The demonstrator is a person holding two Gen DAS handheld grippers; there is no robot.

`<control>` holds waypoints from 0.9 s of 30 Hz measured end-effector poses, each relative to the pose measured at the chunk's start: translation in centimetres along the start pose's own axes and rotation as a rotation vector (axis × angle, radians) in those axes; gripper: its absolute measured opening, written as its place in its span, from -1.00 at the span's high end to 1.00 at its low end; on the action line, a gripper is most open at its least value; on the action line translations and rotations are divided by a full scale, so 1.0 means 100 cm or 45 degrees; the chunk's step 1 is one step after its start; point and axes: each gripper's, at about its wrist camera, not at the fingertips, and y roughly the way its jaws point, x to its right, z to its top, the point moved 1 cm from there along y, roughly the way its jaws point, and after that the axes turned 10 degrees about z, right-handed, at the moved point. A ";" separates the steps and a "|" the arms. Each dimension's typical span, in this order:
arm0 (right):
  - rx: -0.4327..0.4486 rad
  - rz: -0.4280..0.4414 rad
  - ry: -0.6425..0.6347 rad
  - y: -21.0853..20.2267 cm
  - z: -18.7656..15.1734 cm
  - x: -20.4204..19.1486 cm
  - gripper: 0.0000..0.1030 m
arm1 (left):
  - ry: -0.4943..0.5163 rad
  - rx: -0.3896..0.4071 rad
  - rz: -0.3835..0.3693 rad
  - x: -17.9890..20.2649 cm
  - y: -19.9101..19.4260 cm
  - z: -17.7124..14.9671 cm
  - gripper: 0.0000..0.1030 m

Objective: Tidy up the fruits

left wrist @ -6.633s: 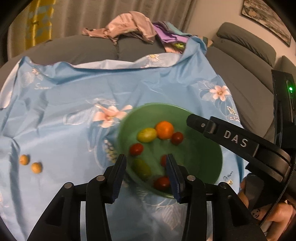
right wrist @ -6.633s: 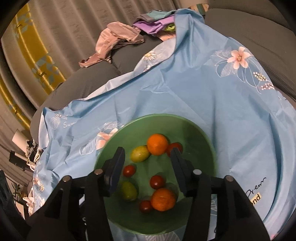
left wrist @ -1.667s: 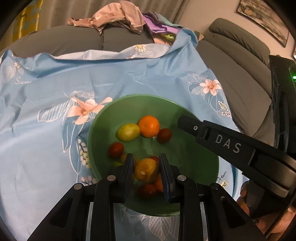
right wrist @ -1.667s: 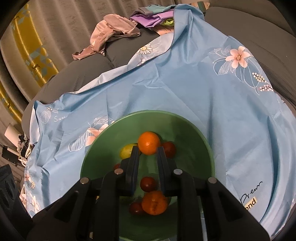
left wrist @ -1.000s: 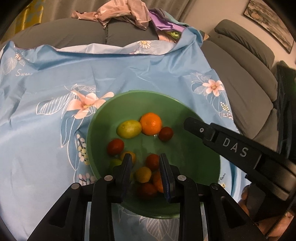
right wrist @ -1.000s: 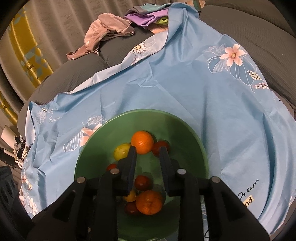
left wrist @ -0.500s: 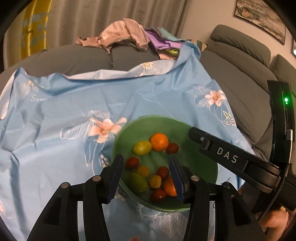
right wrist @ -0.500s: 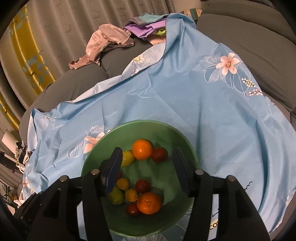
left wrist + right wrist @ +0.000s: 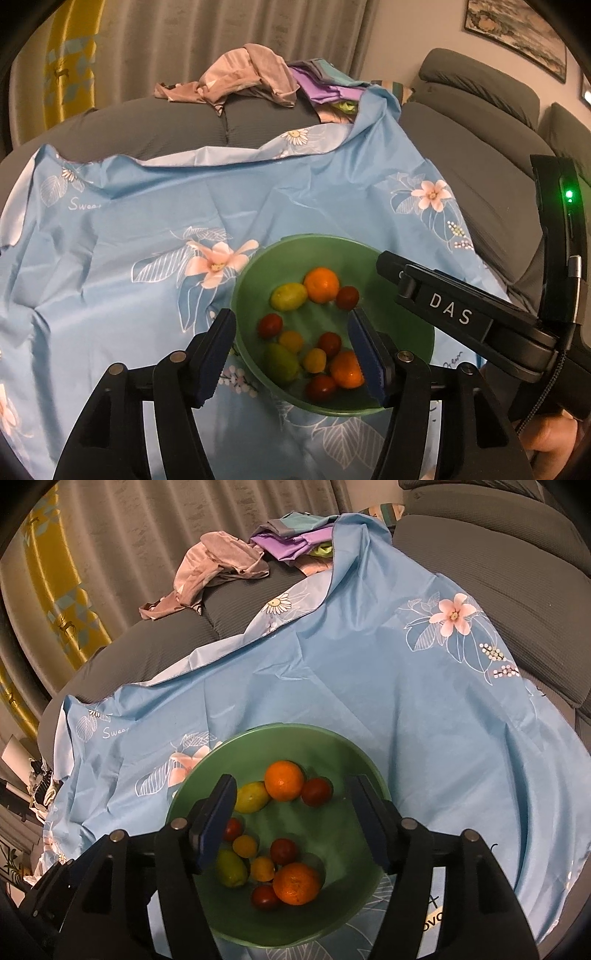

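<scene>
A green bowl (image 9: 399, 332) sits on the blue floral cloth (image 9: 147, 221) and holds several fruits: two oranges (image 9: 321, 284), red tomatoes (image 9: 347, 297), yellow-green fruits (image 9: 289, 296) and small yellow ones (image 9: 314, 360). My left gripper (image 9: 293, 354) is open and empty above the bowl's near side. My right gripper (image 9: 293, 821) is open and empty, hovering over the same bowl (image 9: 354, 753), with an orange (image 9: 284, 780) ahead of it. The right gripper's body (image 9: 461, 317) shows at the right of the left wrist view.
The cloth (image 9: 369, 672) drapes over a grey sofa (image 9: 480, 122). A pile of clothes (image 9: 251, 77) lies at the back. Curtains hang behind. A hand (image 9: 554, 435) holds the right gripper at lower right.
The left gripper let go of a small yellow fruit into the bowl. Both grippers opened wide and drew back and up from the bowl.
</scene>
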 end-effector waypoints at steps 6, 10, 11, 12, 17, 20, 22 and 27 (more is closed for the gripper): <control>-0.008 -0.006 -0.003 0.001 0.000 0.000 -0.27 | -0.002 -0.010 0.006 -0.001 0.001 -0.001 -0.22; -0.010 -0.006 -0.006 0.001 -0.001 0.000 -0.27 | -0.005 -0.010 -0.001 0.000 0.001 -0.001 -0.22; -0.011 -0.006 -0.006 0.002 0.000 0.000 -0.27 | -0.008 -0.011 0.000 0.000 0.002 -0.001 -0.22; -0.012 -0.007 -0.007 0.002 0.000 0.000 -0.27 | -0.010 -0.012 -0.001 0.000 0.002 -0.001 -0.22; -0.012 -0.007 -0.006 0.002 0.000 0.000 -0.27 | -0.010 -0.014 -0.002 -0.001 0.002 -0.001 -0.22; -0.014 -0.011 -0.006 0.002 0.000 0.000 -0.27 | -0.008 -0.013 -0.004 -0.001 0.002 -0.001 -0.22; -0.017 -0.015 -0.006 0.003 -0.001 0.001 -0.27 | -0.010 -0.014 -0.006 -0.001 0.002 -0.001 -0.22; -0.019 -0.018 -0.008 0.003 0.000 0.002 -0.29 | -0.012 -0.014 -0.001 -0.001 0.002 -0.001 -0.22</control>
